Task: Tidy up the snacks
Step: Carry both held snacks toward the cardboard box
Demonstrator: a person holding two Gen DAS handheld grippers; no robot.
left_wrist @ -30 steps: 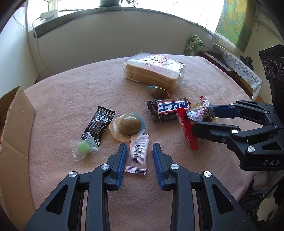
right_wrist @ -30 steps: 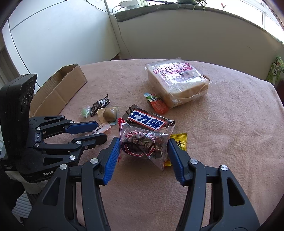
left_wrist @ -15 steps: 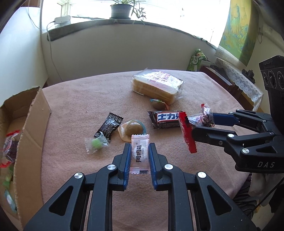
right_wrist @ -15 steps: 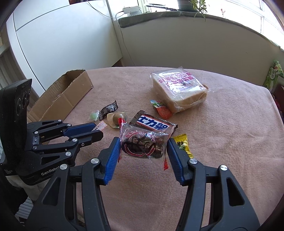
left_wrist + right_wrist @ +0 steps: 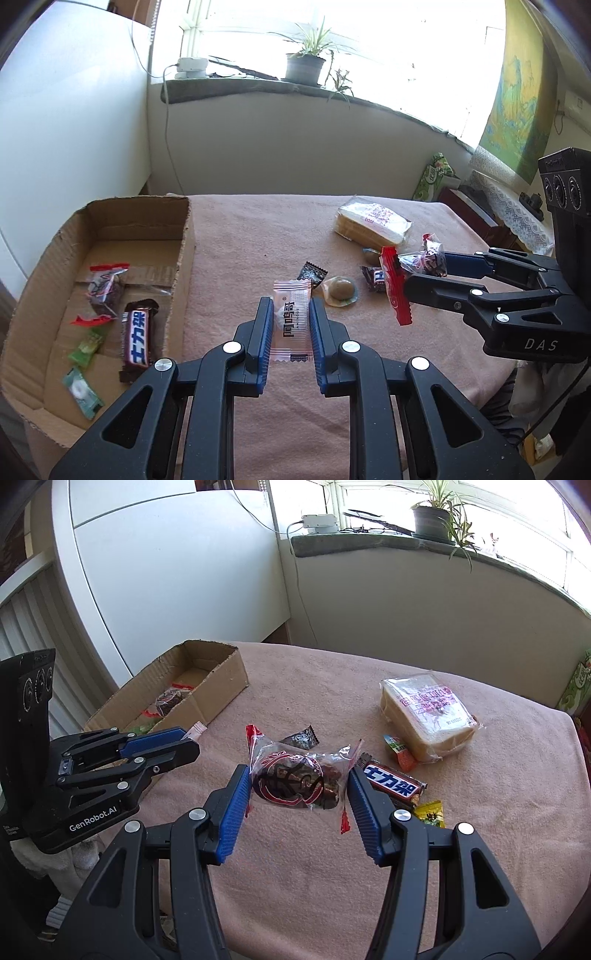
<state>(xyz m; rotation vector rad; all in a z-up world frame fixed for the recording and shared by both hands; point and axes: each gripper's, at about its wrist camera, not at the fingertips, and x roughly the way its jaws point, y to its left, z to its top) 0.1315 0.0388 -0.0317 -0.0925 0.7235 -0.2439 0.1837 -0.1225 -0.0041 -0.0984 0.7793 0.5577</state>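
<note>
Left wrist view: the open brown cardboard box [image 5: 110, 236] sits at the table's left edge and already has a few snacks in it, like a dark chocolate bar with white lettering [image 5: 137, 338], a clear red-trimmed packet [image 5: 107, 284] and a couple of small green sweets [image 5: 86, 347]. The left gripper [image 5: 290, 325] angles down over the pink tablecloth [image 5: 258, 236], jaws narrow, pinching a pale pink sachet [image 5: 291, 317] that's off the table.

Right wrist view: same box [image 5: 221, 672] at far left. The right gripper [image 5: 297, 797] tilts down too, jaws medium-wide, clamped on a clear bag of dark dried fruit with red print [image 5: 299, 779], lifted clear of the cloth. A bagged loaf of sliced bread [image 5: 428, 712] lies behind.
</note>
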